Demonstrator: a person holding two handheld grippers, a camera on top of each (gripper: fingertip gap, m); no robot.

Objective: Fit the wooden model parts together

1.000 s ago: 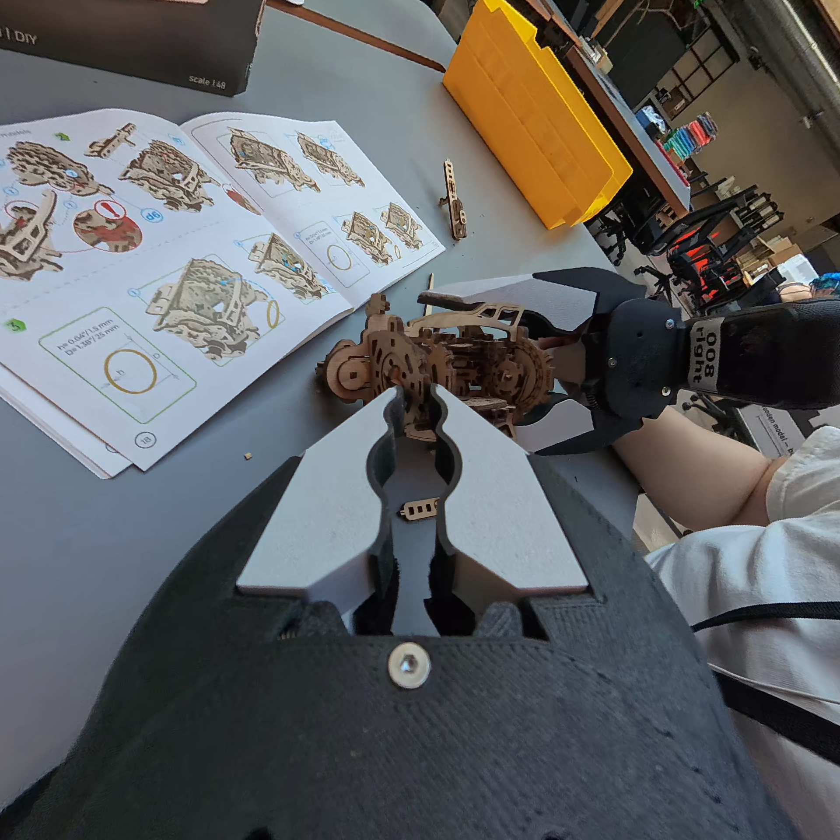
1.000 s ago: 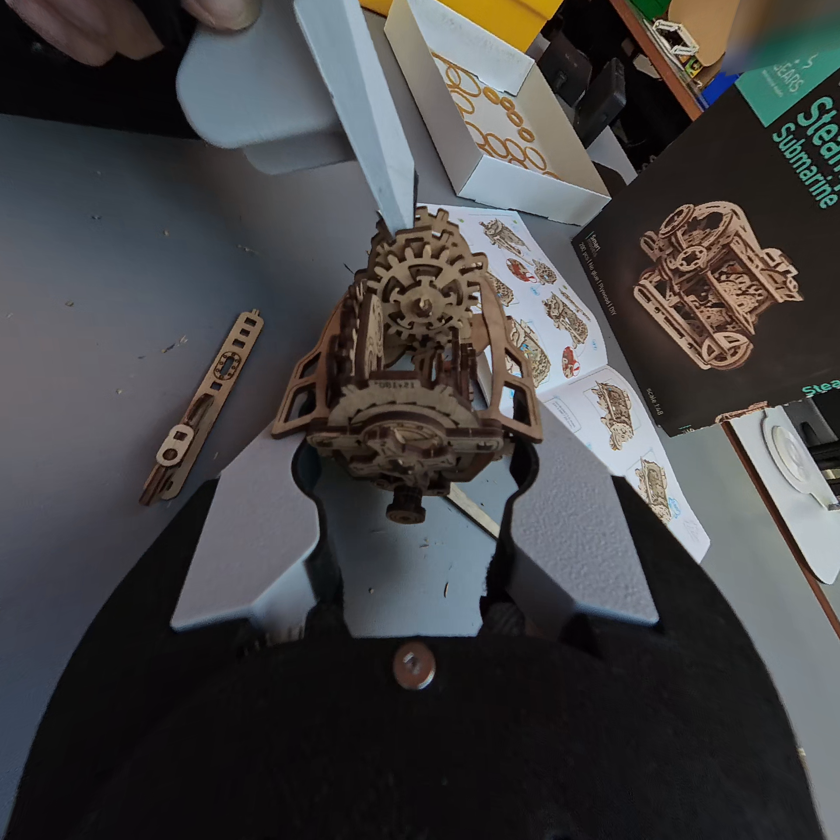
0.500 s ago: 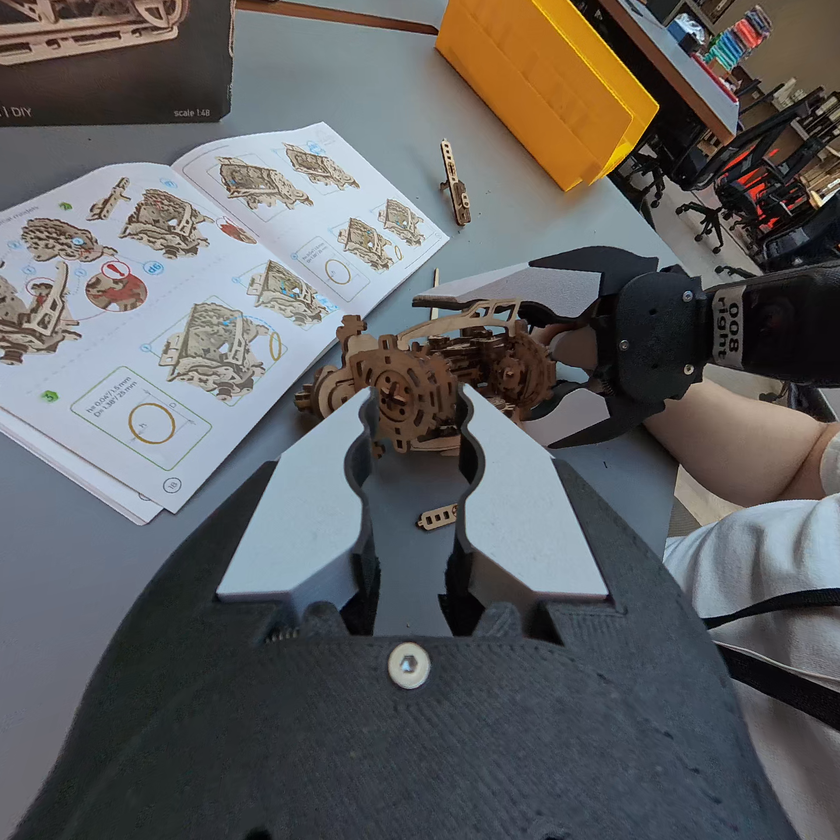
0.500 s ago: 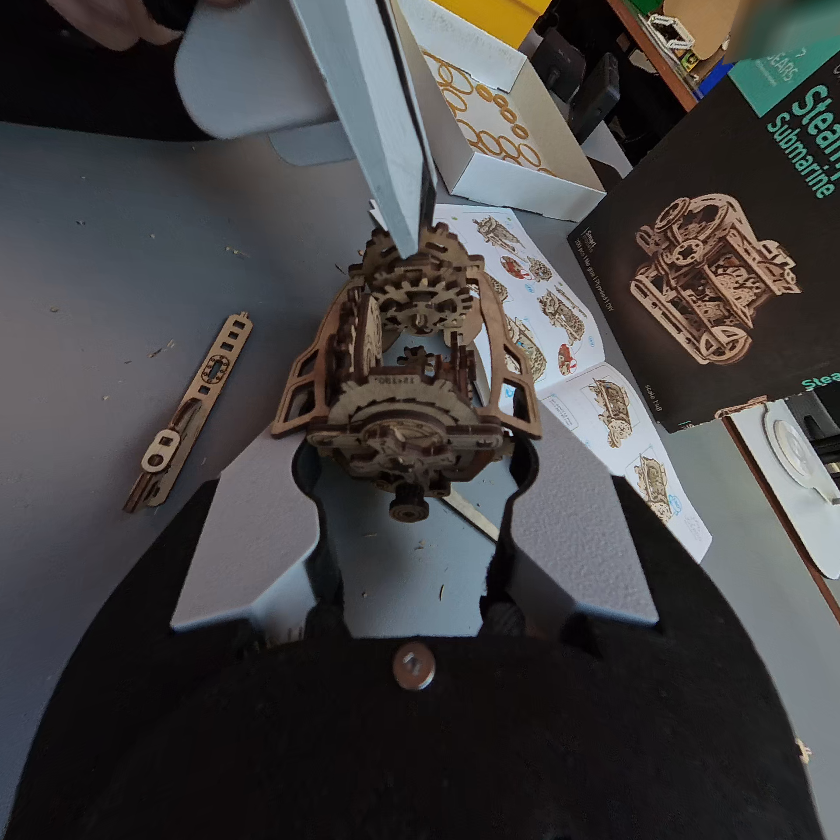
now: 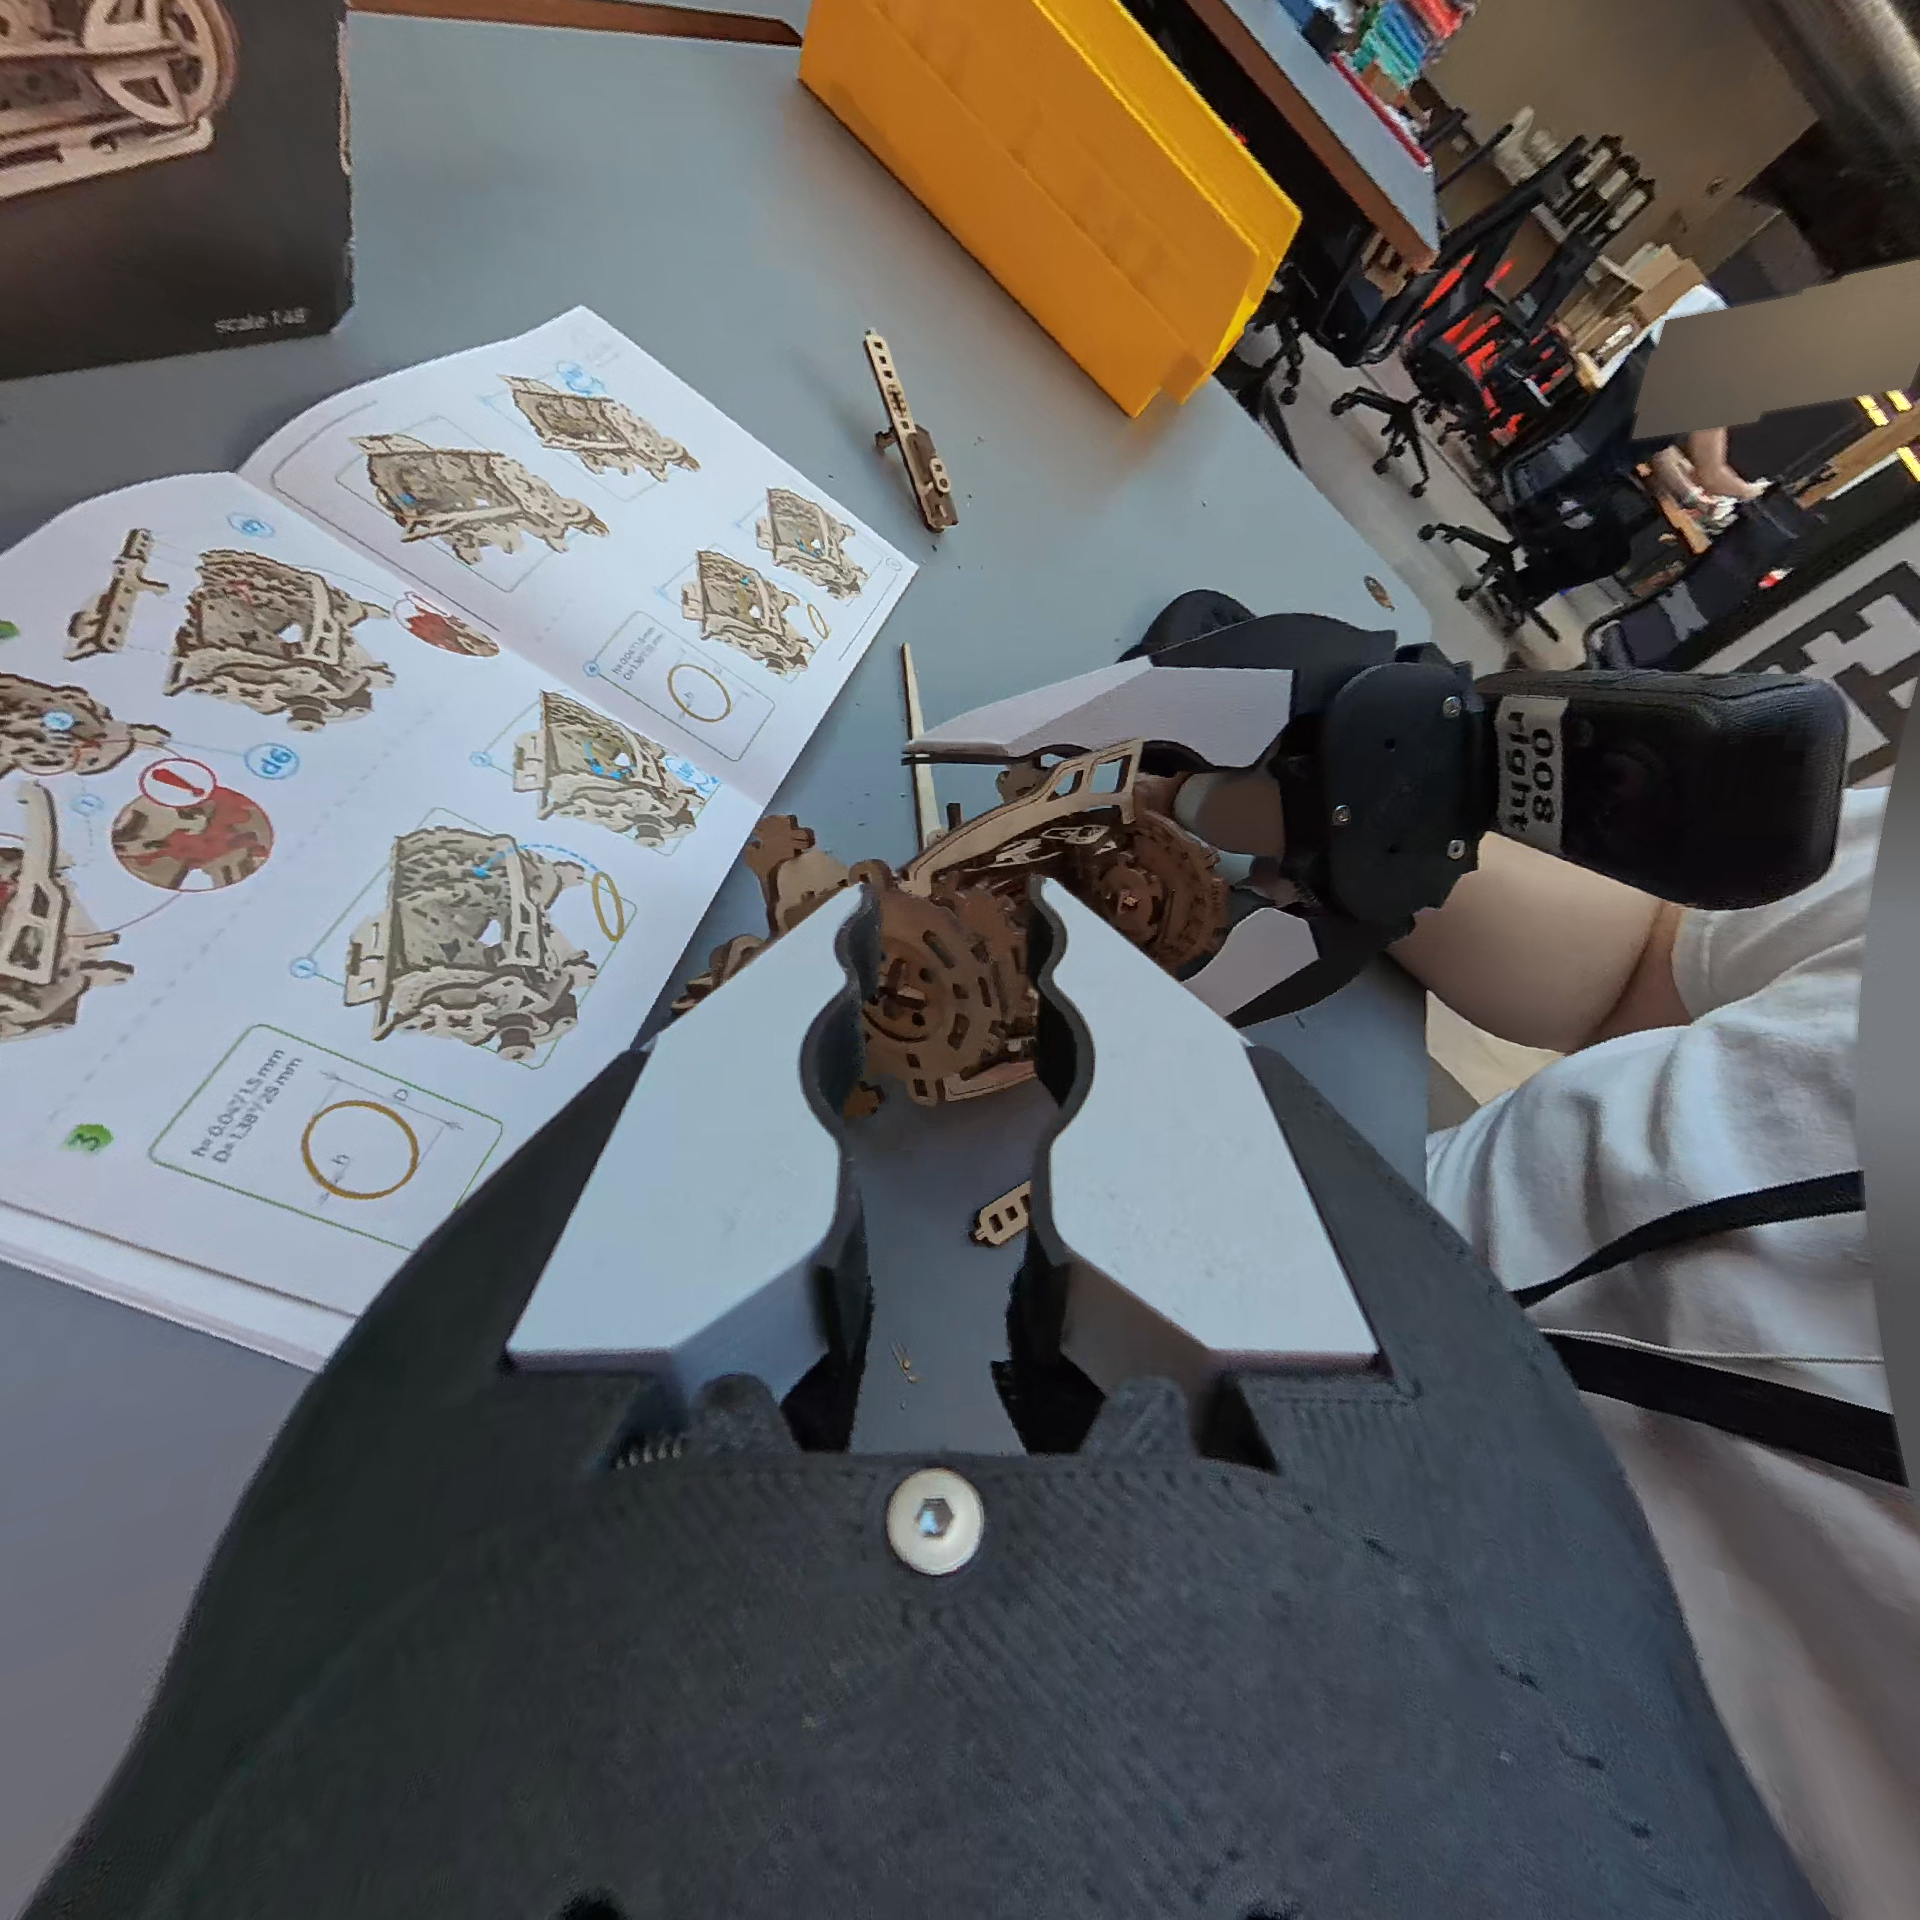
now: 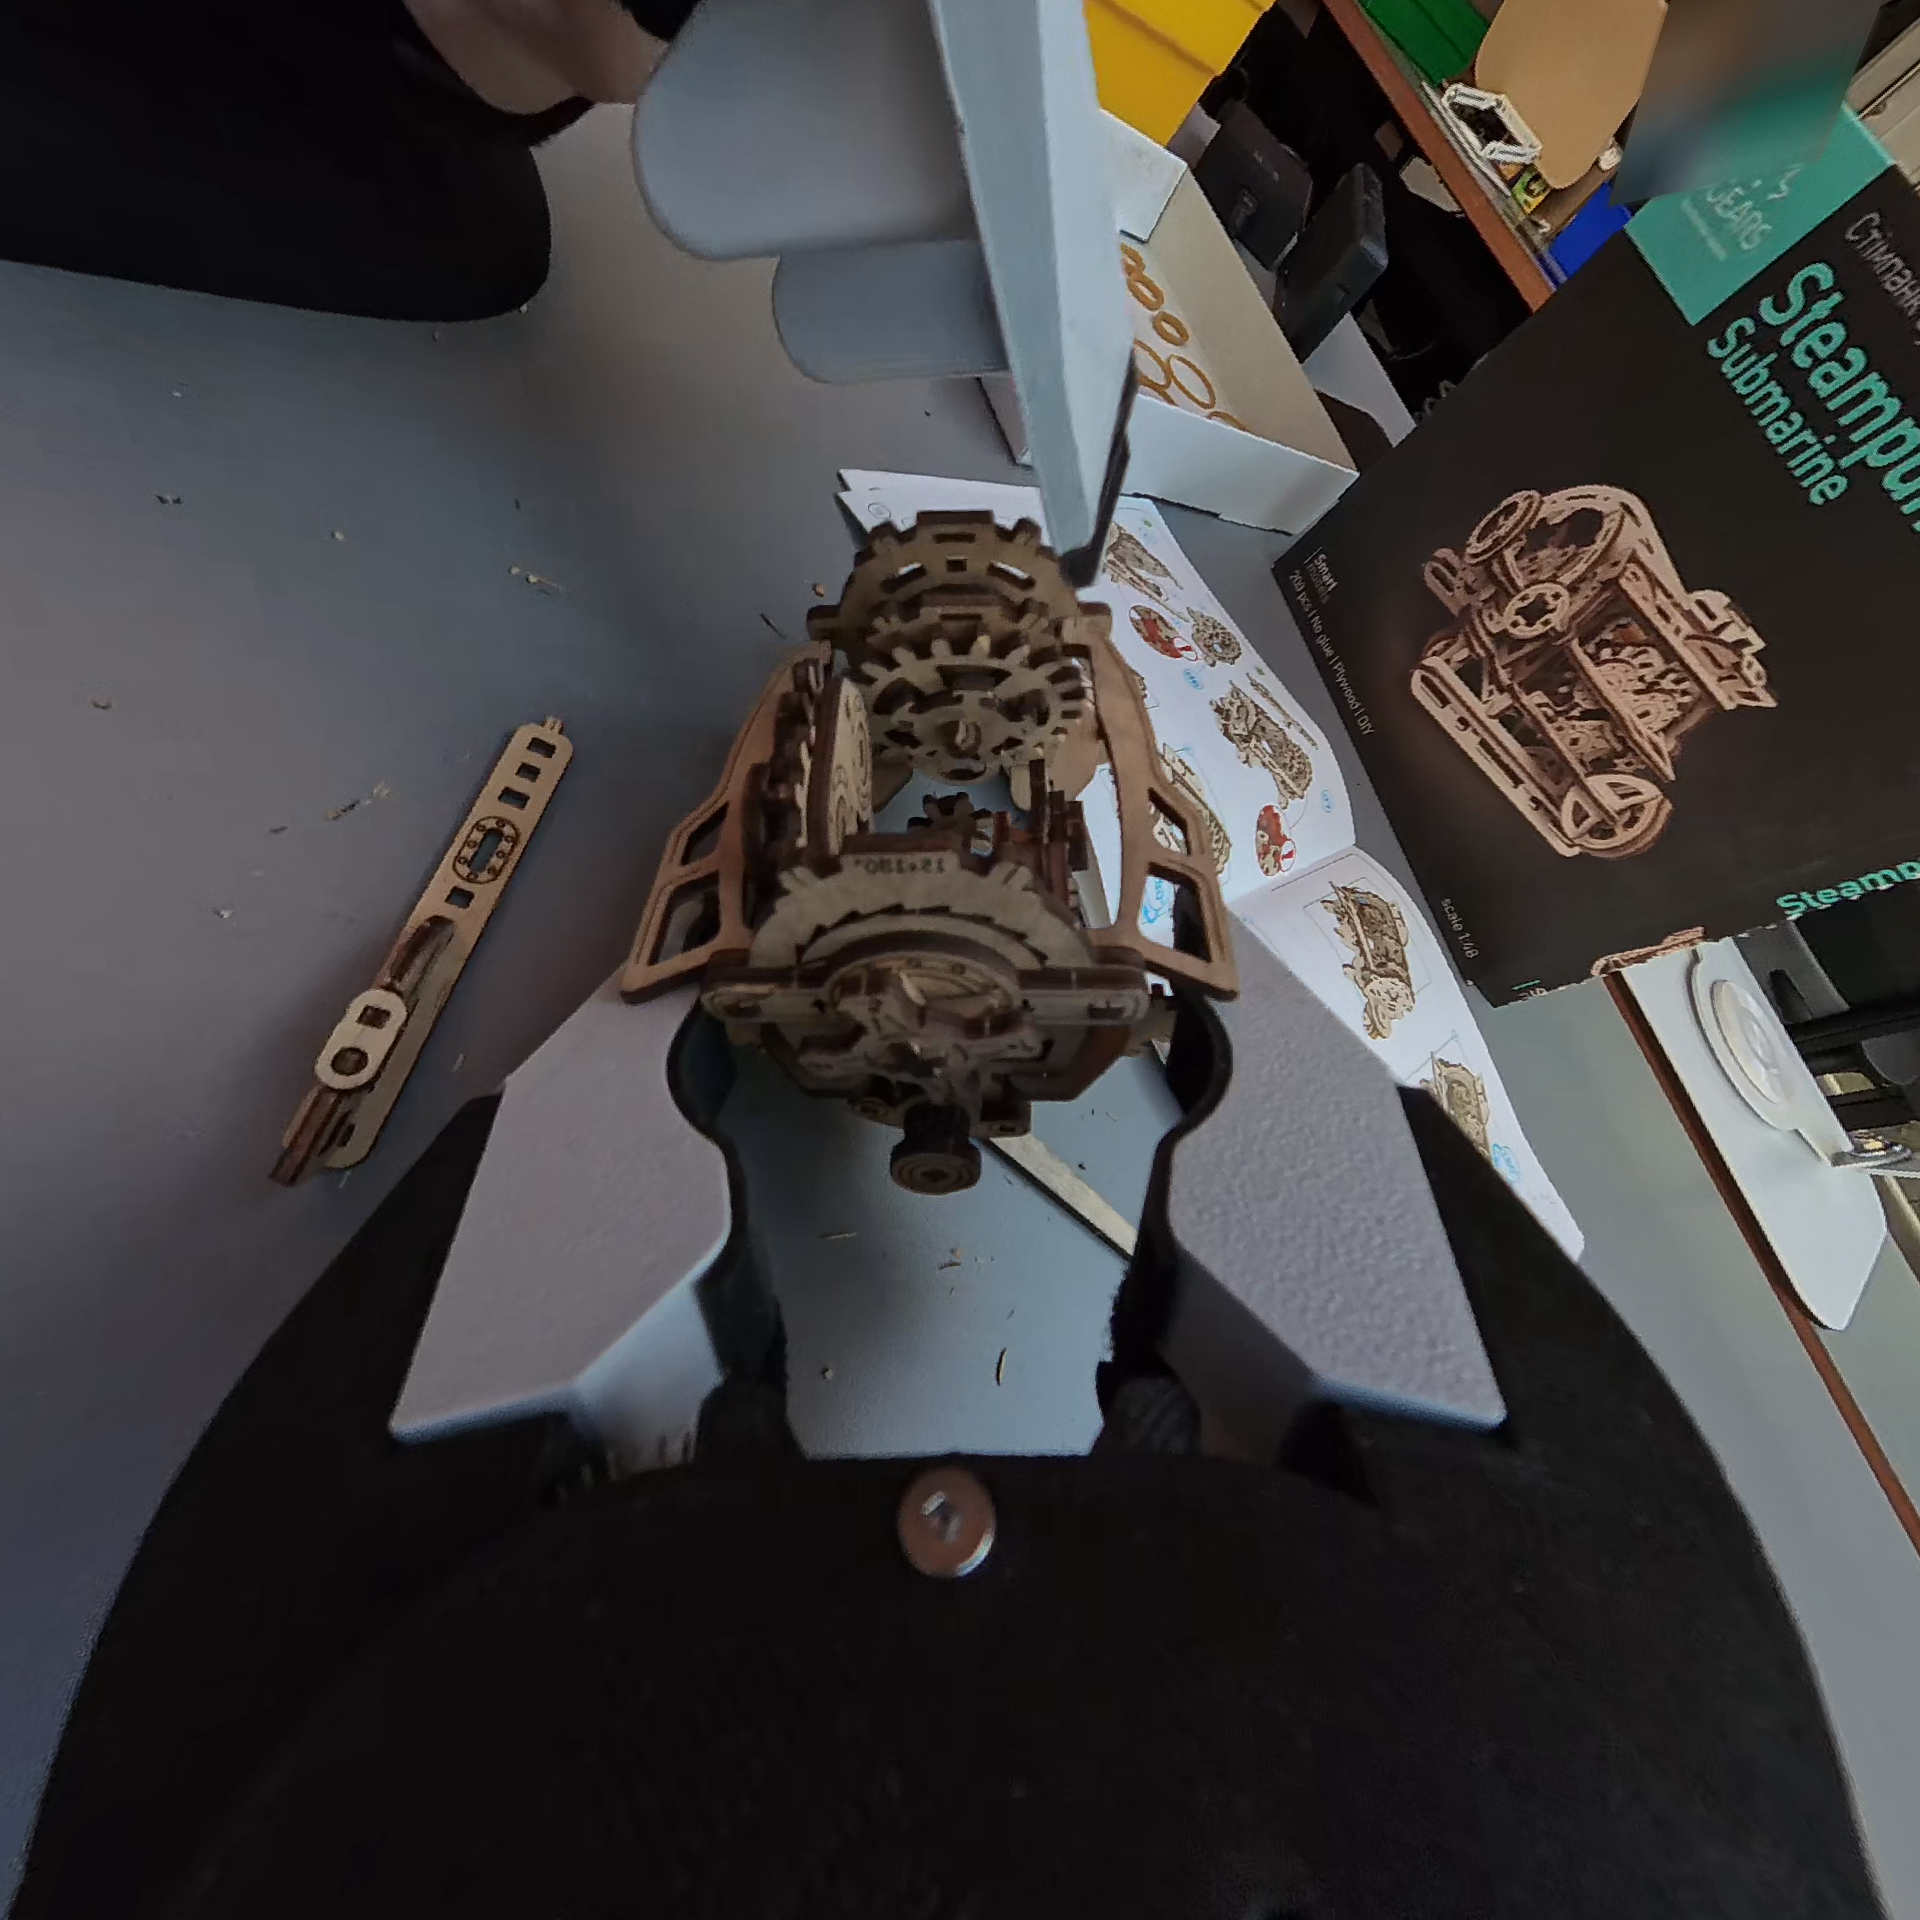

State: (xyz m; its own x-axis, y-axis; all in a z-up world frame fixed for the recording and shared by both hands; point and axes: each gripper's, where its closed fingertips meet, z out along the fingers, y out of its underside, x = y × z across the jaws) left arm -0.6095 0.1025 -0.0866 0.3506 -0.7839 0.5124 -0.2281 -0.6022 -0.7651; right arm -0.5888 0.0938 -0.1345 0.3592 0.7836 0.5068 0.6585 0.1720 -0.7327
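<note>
The wooden model point(image 6: 935, 883), a cluster of gears in a frame, is held just above the grey table point(image 6: 260, 623). My right gripper point(image 6: 940, 997) is shut on the model's rear frame, and it also shows in the left wrist view point(image 5: 1049, 852). My left gripper point(image 5: 954, 899) is open. Its tips straddle the large gear wheel point(image 5: 940, 997) at the model's far end. Its fingers point(image 6: 1039, 312) come down from above in the right wrist view, with one tip at that gear's upper rim.
A loose wooden strip point(image 5: 909, 436) point(image 6: 426, 956), a small slotted piece point(image 5: 1003, 1216) and a thin stick point(image 6: 1060, 1184) lie on the table. An open manual point(image 5: 416, 727), a black box point(image 6: 1610, 623), a yellow bin point(image 5: 1049, 187) and a white box of rings point(image 6: 1226, 395) surround them. A person's arm point(image 5: 1538, 956) is at the right. Spacing between my two grippers at the tips: around 6 cm. My right gripper is the nearer one to the small slotted piece point(image 5: 1003, 1216): about 4 cm, against 10 cm. The right camera catches it too, in the right wrist view point(image 6: 536, 768).
My left gripper has opened from a near-shut hold on the model's front piece and now straddles the gear wheel. My right gripper keeps its hold on the model.
</note>
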